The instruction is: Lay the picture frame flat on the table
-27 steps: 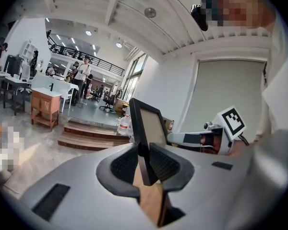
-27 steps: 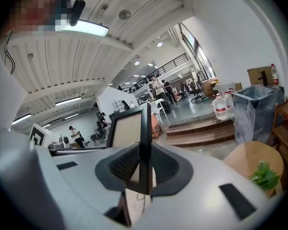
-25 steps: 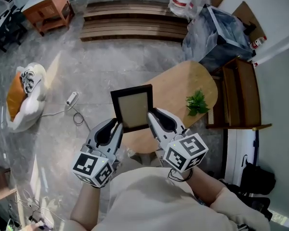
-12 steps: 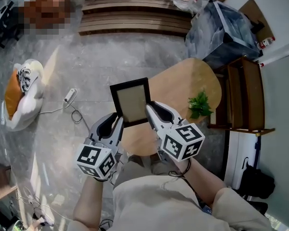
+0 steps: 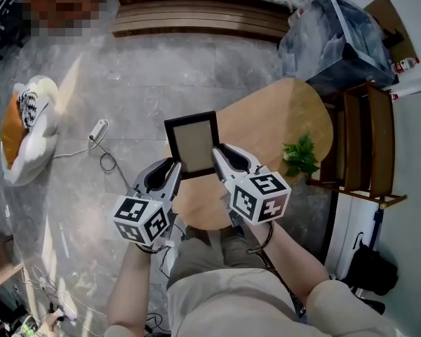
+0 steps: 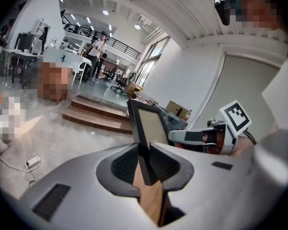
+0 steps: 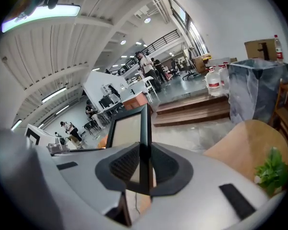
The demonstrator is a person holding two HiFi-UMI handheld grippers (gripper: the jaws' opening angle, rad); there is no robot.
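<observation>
A black picture frame (image 5: 192,144) with a beige inner panel is held up in the air above the near end of the oval wooden table (image 5: 266,128). My left gripper (image 5: 172,175) is shut on the frame's lower left edge, and my right gripper (image 5: 217,161) is shut on its lower right edge. In the left gripper view the frame (image 6: 145,128) stands edge-on between the jaws of the left gripper (image 6: 143,163). The right gripper view shows the frame (image 7: 134,128) pinched by its right side between the right gripper (image 7: 145,166) jaws.
A small green plant (image 5: 299,157) sits on the table's right side. Wooden shelving (image 5: 368,146) stands right of the table, a plastic-wrapped bin (image 5: 344,41) behind it. Wooden steps (image 5: 203,16) lie at the back. A cushion (image 5: 24,135) and a cable (image 5: 102,149) lie on the floor left.
Both grippers and the frame have shifted slightly up and toward the table's near end in the head view; the grip on the frame is unchanged.
</observation>
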